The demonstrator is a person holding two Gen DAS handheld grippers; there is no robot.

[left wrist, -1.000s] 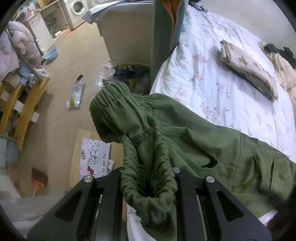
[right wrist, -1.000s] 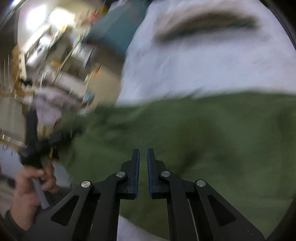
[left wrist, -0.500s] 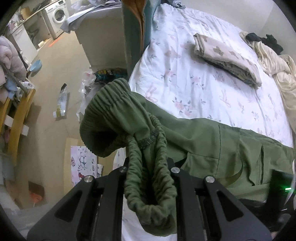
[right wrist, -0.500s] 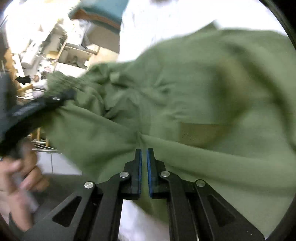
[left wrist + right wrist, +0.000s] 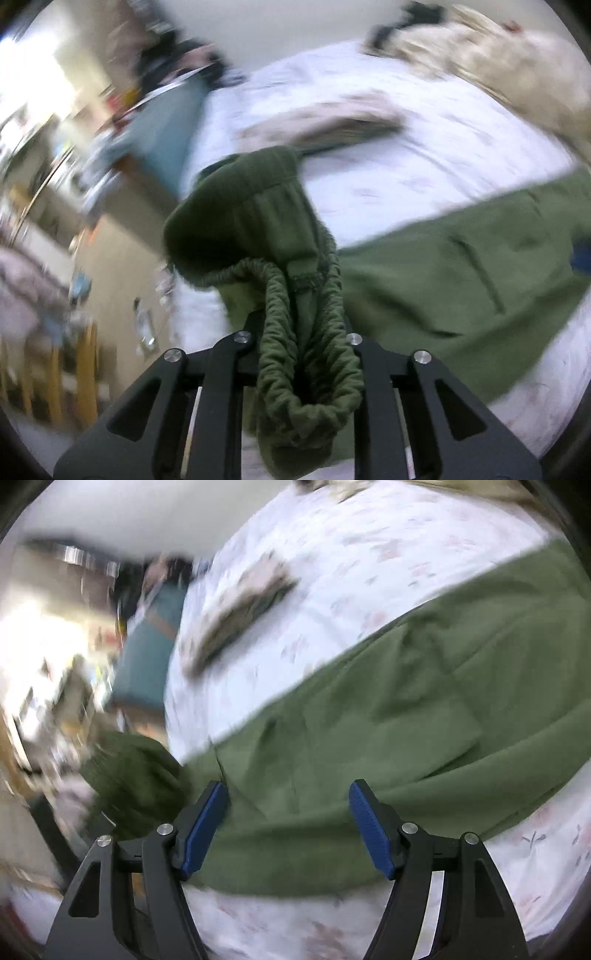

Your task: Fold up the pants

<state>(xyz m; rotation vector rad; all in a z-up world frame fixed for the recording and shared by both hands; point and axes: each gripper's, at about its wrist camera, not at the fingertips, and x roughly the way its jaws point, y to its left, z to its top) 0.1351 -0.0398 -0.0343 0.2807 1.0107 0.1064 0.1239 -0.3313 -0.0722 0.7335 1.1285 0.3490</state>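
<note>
Olive green pants (image 5: 461, 266) lie stretched across the white floral bed sheet (image 5: 406, 166). Their gathered elastic waistband (image 5: 306, 354) is bunched between the fingers of my left gripper (image 5: 301, 325), whose jaws are opening slightly while the cloth still sits in them. In the right wrist view the pants (image 5: 406, 701) spread flat under my right gripper (image 5: 288, 794). Its jaws are opening wide and its blue pads (image 5: 369, 827) stand apart above the cloth, pressing nothing. Both views are blurred by motion.
A folded pile of patterned clothes (image 5: 325, 122) lies further up the bed, with a crumpled beige blanket (image 5: 498, 62) at the far right. A teal bed end (image 5: 166, 129) stands at the left edge. Beyond it are floor clutter and yellow wooden chairs (image 5: 85, 365).
Both grippers swung over the bed. The right gripper went from shut on the green cloth to wide open, letting it go. The left keeps the waistband.
</note>
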